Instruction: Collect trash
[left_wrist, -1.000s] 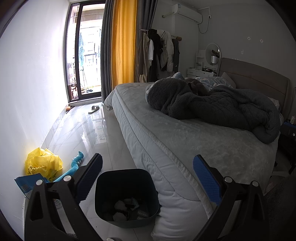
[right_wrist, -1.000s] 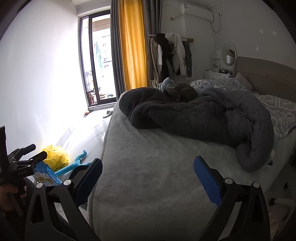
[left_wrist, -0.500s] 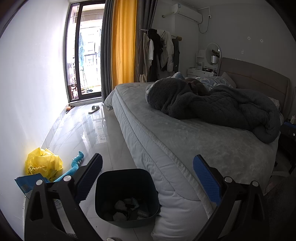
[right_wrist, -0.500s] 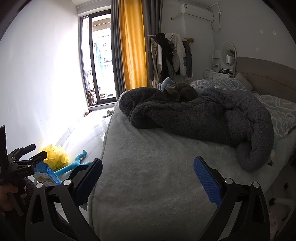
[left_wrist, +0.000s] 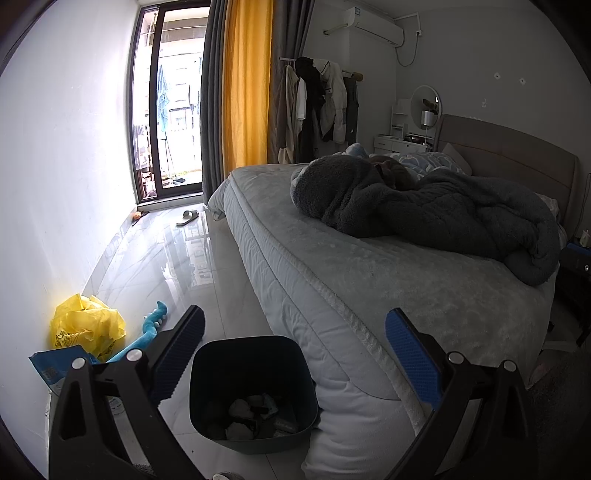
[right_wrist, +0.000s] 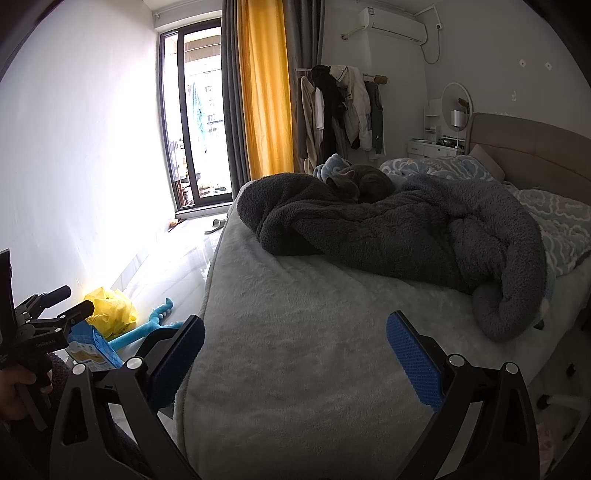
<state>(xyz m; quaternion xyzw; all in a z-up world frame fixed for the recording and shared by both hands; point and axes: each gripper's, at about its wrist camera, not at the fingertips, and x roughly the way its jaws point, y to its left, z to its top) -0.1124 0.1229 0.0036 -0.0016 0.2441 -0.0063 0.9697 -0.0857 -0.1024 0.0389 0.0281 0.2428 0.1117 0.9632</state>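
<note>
Jaws: both grippers spread wide and hold nothing; left gripper (left_wrist: 293, 354) hangs over the floor, right gripper (right_wrist: 295, 358) over the bed.
Trash bin (left_wrist: 255, 391): dark, open, just below and between the left jaws, against the mattress corner; crumpled paper scraps (left_wrist: 255, 410) lie at its bottom.
Blue packet (left_wrist: 55, 369): on the floor left of the left jaws; its print is too small to read.
Yellow plastic bag (left_wrist: 88, 325): crumpled by the wall, just beyond the packet.
Blue toy (left_wrist: 151, 325): beside the bag.
Writing: lettering on the left gripper's body in the right wrist view, not legible.
Surface: glossy white tile floor (left_wrist: 159, 258).
Bed (right_wrist: 314, 332): grey cover beneath the right jaws, dark fleece blanket (right_wrist: 406, 236) beyond, a cat (right_wrist: 362, 182) curled on it.
Room: yellow curtain (left_wrist: 245, 85), glass door, hung clothes.
</note>
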